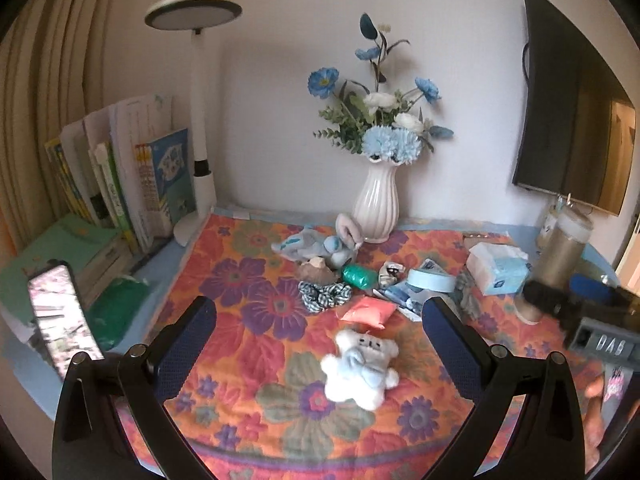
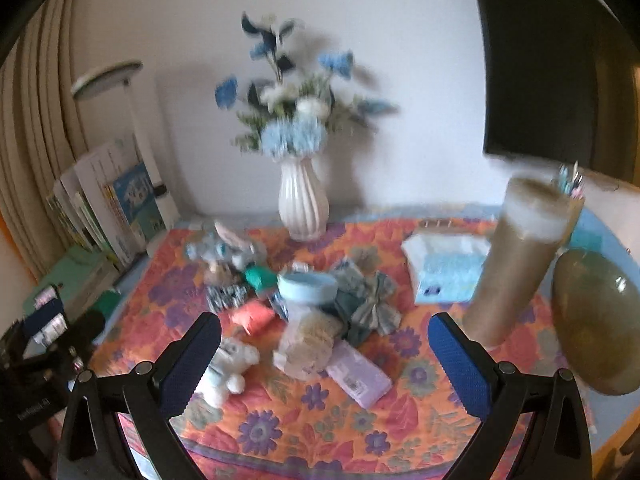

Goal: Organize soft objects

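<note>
left gripper: jaws wide apart, empty | right gripper: jaws wide apart, empty | small white-and-blue plush bear: near front of white ribbed ceramic vase, on floral quilted cloth

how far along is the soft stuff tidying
Nothing looks done yet. Both the left gripper and right gripper are open and empty. The white plush bear, checked scrunchie, grey plush and green fabric bow lie scattered on the floral cloth, all left to sort.

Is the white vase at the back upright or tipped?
Upright. The white vase stands on its base at the back edge of the floral cloth, flowers rising straight up.
</note>
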A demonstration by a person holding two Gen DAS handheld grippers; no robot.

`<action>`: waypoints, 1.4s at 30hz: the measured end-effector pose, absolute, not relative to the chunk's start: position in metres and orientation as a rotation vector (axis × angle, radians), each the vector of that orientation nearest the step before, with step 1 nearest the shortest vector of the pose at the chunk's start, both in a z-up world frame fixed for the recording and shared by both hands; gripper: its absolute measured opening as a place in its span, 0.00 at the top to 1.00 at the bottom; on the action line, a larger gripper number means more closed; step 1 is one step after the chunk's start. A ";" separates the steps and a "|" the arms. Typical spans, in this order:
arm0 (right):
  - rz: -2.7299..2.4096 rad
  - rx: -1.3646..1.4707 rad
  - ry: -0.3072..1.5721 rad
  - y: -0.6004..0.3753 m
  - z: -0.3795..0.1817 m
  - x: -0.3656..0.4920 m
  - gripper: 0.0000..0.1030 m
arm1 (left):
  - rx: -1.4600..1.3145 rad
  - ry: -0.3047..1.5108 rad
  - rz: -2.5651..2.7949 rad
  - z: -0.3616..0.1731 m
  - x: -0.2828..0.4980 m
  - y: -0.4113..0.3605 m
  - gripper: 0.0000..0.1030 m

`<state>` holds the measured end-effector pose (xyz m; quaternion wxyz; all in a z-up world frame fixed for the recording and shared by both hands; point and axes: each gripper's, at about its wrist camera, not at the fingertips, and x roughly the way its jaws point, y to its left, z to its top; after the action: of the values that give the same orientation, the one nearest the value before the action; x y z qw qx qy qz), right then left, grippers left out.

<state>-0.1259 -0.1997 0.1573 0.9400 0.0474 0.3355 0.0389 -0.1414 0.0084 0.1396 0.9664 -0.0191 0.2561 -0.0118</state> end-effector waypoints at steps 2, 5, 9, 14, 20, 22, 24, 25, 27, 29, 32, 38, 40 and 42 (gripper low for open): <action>0.083 0.075 0.731 -0.198 0.130 -0.114 0.00 | -0.032 0.517 -0.024 0.120 -0.128 0.006 0.00; 0.074 0.023 0.780 -0.197 0.092 -0.101 0.00 | -0.046 0.551 -0.034 0.090 -0.104 0.007 0.00; 0.083 -0.019 0.903 -0.196 0.050 -0.085 0.00 | -0.045 0.606 -0.011 0.057 -0.079 0.010 0.00; 0.075 -0.061 0.971 -0.191 0.027 -0.069 0.00 | -0.085 0.640 -0.016 0.047 -0.068 0.018 0.00; 0.083 -0.127 1.035 -0.177 0.013 -0.039 0.00 | -0.086 0.664 -0.014 0.043 -0.065 0.018 0.01; 0.083 -0.075 1.038 -0.182 0.012 -0.036 0.00 | -0.083 0.674 -0.014 0.042 -0.063 0.017 0.01; 0.081 -0.024 0.987 -0.189 0.009 -0.040 0.00 | -0.077 0.687 -0.015 0.040 -0.061 0.016 0.01; 0.086 -0.025 0.979 -0.190 0.009 -0.042 0.00 | -0.074 0.692 -0.017 0.040 -0.059 0.016 0.01; 0.080 -0.036 0.975 -0.191 0.009 -0.046 0.00 | -0.063 0.699 -0.018 0.039 -0.058 0.014 0.01; 0.080 -0.033 0.976 -0.187 0.010 -0.046 0.00 | -0.054 0.702 -0.015 0.038 -0.058 0.013 0.01; 0.079 -0.035 0.978 -0.188 0.011 -0.046 0.00 | -0.041 0.705 -0.009 0.037 -0.056 0.011 0.01; 0.077 -0.035 0.979 -0.187 0.010 -0.044 0.00 | -0.059 0.730 0.009 0.035 -0.051 0.016 0.01; 0.077 -0.034 0.980 -0.188 0.010 -0.043 0.00 | -0.074 0.737 0.015 0.034 -0.050 0.019 0.01; 0.077 -0.035 0.980 -0.187 0.010 -0.044 0.00 | -0.088 0.746 0.015 0.032 -0.048 0.021 0.01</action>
<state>-0.0437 -0.1872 0.0100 0.8816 -0.0167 0.4703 0.0368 -0.0484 0.0214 0.0323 0.9302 -0.0432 0.3643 0.0073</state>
